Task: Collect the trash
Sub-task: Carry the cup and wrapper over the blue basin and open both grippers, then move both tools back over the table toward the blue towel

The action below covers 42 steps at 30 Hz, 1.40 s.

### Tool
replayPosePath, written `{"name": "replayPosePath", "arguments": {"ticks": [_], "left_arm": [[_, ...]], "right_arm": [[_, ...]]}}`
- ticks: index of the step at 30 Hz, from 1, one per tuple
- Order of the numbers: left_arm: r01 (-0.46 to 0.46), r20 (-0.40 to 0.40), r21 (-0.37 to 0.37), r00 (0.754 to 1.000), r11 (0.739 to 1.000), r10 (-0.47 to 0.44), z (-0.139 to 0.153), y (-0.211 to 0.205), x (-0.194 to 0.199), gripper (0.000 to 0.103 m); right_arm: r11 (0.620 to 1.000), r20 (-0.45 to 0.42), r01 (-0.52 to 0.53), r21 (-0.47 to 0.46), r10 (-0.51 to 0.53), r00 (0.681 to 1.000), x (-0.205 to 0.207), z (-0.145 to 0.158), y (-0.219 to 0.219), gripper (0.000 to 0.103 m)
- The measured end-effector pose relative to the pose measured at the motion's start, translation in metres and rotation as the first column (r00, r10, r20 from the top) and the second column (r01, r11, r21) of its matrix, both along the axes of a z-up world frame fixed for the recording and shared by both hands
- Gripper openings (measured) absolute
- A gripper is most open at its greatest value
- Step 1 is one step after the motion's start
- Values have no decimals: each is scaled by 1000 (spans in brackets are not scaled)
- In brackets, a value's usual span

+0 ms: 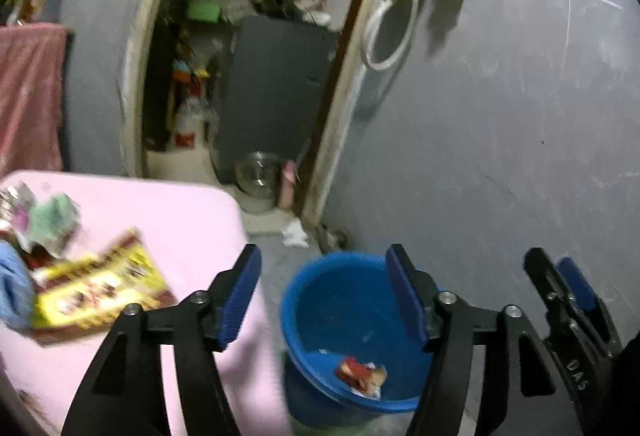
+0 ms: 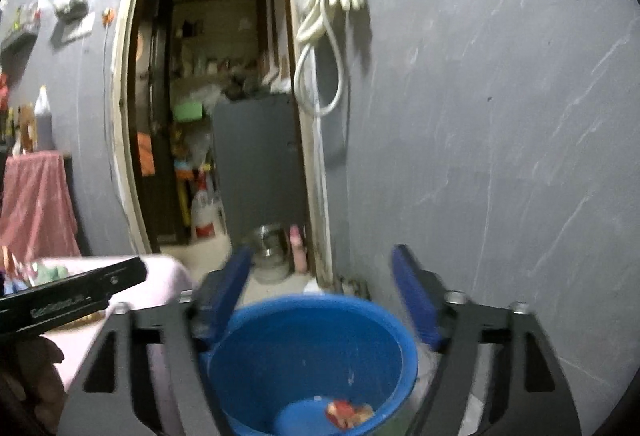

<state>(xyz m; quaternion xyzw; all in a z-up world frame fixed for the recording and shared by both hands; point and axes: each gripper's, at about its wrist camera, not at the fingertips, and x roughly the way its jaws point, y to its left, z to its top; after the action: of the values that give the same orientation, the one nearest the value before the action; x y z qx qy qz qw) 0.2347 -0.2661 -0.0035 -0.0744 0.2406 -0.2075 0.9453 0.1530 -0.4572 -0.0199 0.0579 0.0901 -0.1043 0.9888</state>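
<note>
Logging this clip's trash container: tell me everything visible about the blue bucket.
The blue bucket is round, looks like plastic, and has a rolled rim. It stands upright and open on the floor beside the pink table, near the grey wall. Inside on its bottom lies a crumpled red and yellow wrapper with small white scraps. Neither gripper touches it; both hover open above it.

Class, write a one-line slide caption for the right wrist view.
Open right gripper above round blue plastic bucket holding crumpled red wrapper.

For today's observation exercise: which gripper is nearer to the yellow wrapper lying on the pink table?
Left. The left gripper hangs open just right of the yellow wrapper at the pink table's edge; the right gripper sits open over the blue bucket.
</note>
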Motion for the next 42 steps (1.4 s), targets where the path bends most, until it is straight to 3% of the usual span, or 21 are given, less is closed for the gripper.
{"name": "replayPosePath", "arguments": {"ticks": [3,6,13,24,34,42], "left_arm": [[-54,69,5,996,999,54,14,22,-11,86],[-95,129,2,987,996,94,22,44,-22,94],[-199,200,39,962,979,188,25,93,-45,96],[-315,176,49,937,948,302,18,179,-68,96],[-373,89,99,927,923,365,-4,248,-73,96],[-391,17,119,920,913,392,-17,275,-65,96]], "right_arm": [[1000,38,-9,5,8,999,-4,9,8,86],[1000,73,-22,5,22,997,-7,16,19,100],[998,117,-69,10,68,991,-7,30,53,103],[976,156,-217,-7,216,964,-9,46,120,103],[942,74,-334,-23,335,939,6,29,177,103],[916,3,-398,-51,399,917,19,17,207,103]]}}
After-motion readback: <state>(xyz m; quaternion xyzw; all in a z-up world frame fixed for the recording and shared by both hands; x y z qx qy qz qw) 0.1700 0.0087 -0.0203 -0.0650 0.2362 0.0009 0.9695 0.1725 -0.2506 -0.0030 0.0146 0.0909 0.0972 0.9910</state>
